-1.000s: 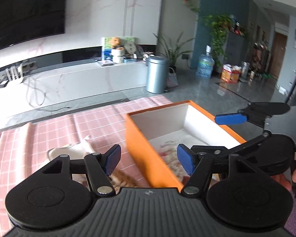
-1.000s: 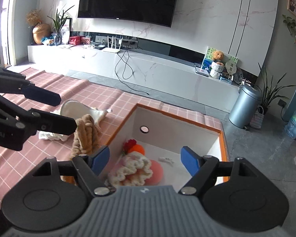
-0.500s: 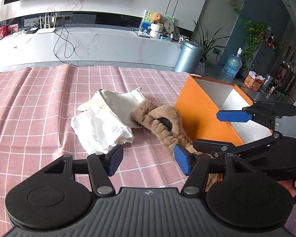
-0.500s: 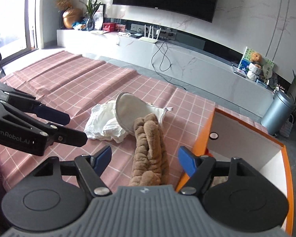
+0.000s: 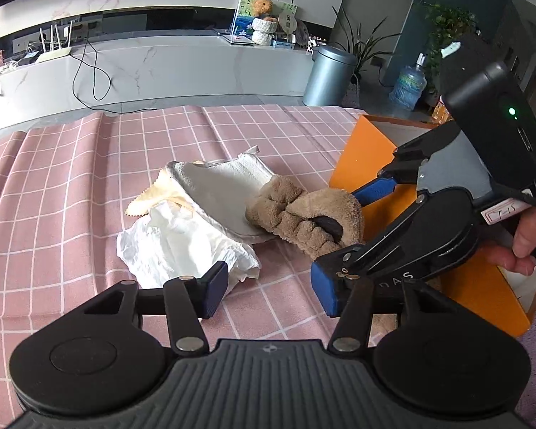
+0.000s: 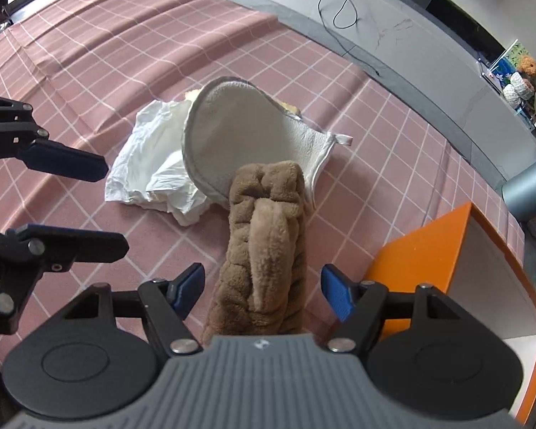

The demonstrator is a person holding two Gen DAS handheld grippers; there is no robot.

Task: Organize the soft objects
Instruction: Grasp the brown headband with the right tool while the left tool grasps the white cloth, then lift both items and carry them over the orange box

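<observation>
A brown plush toy [image 6: 268, 250] lies on the pink checked cloth beside an orange box [image 6: 428, 250]. My right gripper [image 6: 262, 289] is open, low over the plush, one finger on each side of it, not closed on it. The plush also shows in the left wrist view [image 5: 303, 218], with the right gripper [image 5: 346, 239] around it. A grey-white mitt [image 5: 225, 193] and a crumpled white cloth [image 5: 182, 246] lie to its left; both also show in the right wrist view, the mitt [image 6: 239, 136] and the cloth [image 6: 150, 171]. My left gripper [image 5: 269, 291] is open and empty, just short of the white cloth.
The orange box [image 5: 368, 157] stands at the table's right end. The pink checked tablecloth [image 5: 71, 186] covers the table. Beyond it are a white TV bench [image 5: 160, 64] and a grey bin [image 5: 328, 75].
Both grippers have swung left, away from the box, and come down toward the pile. The right gripper now straddles the brown plush. Both stay open.
</observation>
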